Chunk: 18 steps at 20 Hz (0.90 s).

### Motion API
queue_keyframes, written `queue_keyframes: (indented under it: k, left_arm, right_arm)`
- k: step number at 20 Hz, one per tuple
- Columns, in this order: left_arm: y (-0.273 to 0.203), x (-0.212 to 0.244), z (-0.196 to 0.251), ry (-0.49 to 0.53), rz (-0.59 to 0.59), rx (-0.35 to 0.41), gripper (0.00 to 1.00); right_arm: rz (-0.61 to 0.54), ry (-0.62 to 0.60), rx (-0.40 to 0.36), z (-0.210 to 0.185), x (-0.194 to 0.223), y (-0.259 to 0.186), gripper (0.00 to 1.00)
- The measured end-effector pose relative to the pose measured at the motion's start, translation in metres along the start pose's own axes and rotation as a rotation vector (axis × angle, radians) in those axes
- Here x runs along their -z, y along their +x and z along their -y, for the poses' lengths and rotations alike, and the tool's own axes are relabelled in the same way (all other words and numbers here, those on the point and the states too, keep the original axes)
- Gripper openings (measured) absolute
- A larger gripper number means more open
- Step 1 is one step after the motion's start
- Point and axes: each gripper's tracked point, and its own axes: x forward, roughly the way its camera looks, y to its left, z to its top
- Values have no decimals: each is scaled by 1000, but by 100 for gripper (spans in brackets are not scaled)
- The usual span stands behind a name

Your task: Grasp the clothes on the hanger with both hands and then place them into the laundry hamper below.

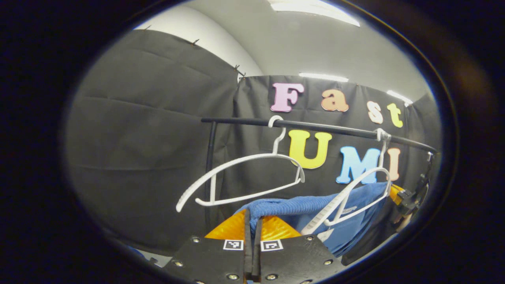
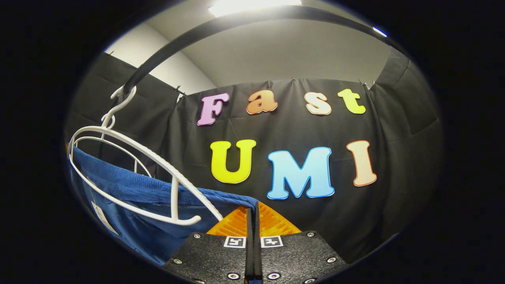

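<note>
The blue ribbed garment (image 1: 315,209) stretches between my two grippers below the black rail (image 1: 323,127). In the left gripper view, my left gripper (image 1: 252,221) is shut on the garment's near end. A white hanger (image 1: 347,199) still hooked on the rail lies against the cloth. At the garment's far end is my right gripper (image 1: 398,194). In the right gripper view, my right gripper (image 2: 254,215) is shut on the edge of the blue garment (image 2: 134,189), which runs off to the left behind the white hanger (image 2: 158,161).
A bare white hanger (image 1: 244,173) hangs from the rail to the left of the garment. The rail's upright post (image 1: 211,157) stands behind it. In the right gripper view the rail (image 2: 189,37) arcs close overhead. Black cloth walls close in the back and sides.
</note>
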Motion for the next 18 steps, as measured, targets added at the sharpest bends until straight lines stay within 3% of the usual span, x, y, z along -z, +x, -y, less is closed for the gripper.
queue_keyframes:
  k: [3,13,18]
  left_arm:
    - [6,22,-4,-55,-26,-10,1]
    - [-2,71,5,5,-108,-48,1]
    - [-33,81,1,62,-129,-39,1]
  right_arm:
    - [-9,-33,-5,1,9,-2,0]
    - [-121,21,-6,5,47,-30,0]
    - [-168,-1,11,6,53,-63,0]
